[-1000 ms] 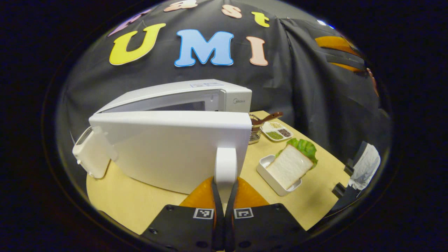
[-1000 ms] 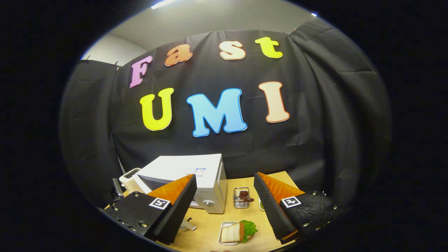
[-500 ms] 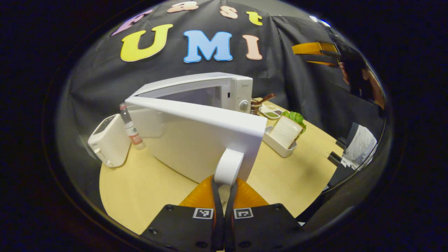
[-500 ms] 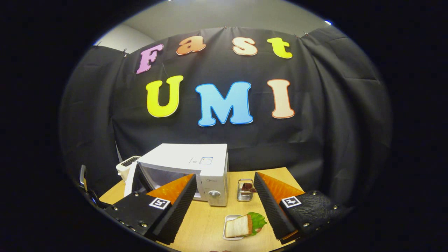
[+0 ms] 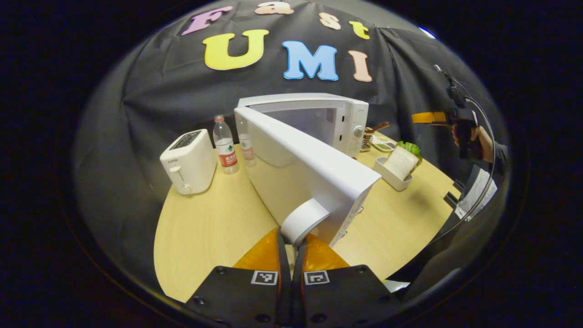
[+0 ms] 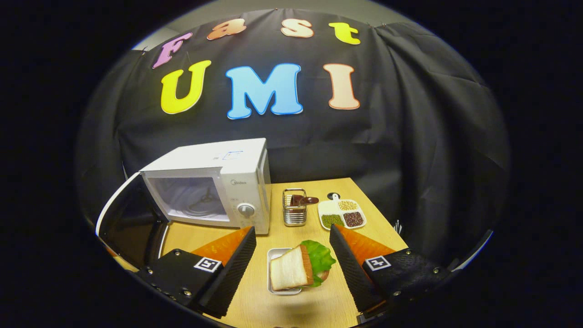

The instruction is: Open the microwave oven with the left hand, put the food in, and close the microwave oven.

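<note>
A light wooden worktop (image 6: pixel 291 300) carries everything. On it stands a white microwave oven (image 6: pixel 218 182) with its door (image 5: pixel 309 177) swung wide open. Left of it in the left gripper view stand a white toaster (image 5: pixel 189 160) and two plastic bottles (image 5: pixel 226 145). Just right of the oven sits a wire basket (image 6: pixel 294 207), beside it a white divided dish (image 6: pixel 341 213). Nearer the front edge lies a white tray (image 6: pixel 273 255) holding a sandwich (image 6: pixel 296 269).

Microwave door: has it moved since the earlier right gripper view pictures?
Yes. The microwave door has swung farther out to the left, away from the microwave body, exposing the cavity.
</note>
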Available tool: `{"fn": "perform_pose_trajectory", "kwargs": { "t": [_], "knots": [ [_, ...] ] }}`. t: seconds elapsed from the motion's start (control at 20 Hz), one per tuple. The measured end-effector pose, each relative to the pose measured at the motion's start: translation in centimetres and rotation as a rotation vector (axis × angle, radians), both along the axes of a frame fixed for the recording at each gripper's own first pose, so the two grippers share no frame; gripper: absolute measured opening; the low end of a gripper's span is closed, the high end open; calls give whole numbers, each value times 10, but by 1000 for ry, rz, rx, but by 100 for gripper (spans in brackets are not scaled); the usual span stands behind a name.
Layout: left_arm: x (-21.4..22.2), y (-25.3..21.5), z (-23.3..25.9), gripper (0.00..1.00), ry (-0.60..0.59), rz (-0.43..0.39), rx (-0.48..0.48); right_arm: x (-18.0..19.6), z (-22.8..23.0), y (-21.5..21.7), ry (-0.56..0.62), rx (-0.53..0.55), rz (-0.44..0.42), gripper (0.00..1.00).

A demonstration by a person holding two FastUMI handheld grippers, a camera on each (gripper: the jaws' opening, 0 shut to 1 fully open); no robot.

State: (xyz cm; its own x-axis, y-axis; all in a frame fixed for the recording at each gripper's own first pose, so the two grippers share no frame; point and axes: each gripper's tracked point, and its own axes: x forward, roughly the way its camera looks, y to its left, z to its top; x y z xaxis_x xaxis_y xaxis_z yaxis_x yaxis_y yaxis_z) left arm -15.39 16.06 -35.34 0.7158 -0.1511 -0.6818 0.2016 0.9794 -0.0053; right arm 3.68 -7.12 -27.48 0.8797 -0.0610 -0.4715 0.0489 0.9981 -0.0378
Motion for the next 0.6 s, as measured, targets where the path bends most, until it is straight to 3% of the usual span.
{"fn": "perform_pose_trajectory", "kwargs": {
  "t": [0.2, 0.4, 0.6],
  "knots": [
    [-4, 20, 1, 8, -1, 9, 11, -1, -27, -19, 74, 12, -8, 99],
    [-7, 40, 2, 8, -6, 21, 9, -2, -47, -24, 96, 22, 50, 99],
    [-10, 64, 3, 7, -14, 56, 19, -5, -84, -40, 207, 34, 47, 99]
  ]
}}
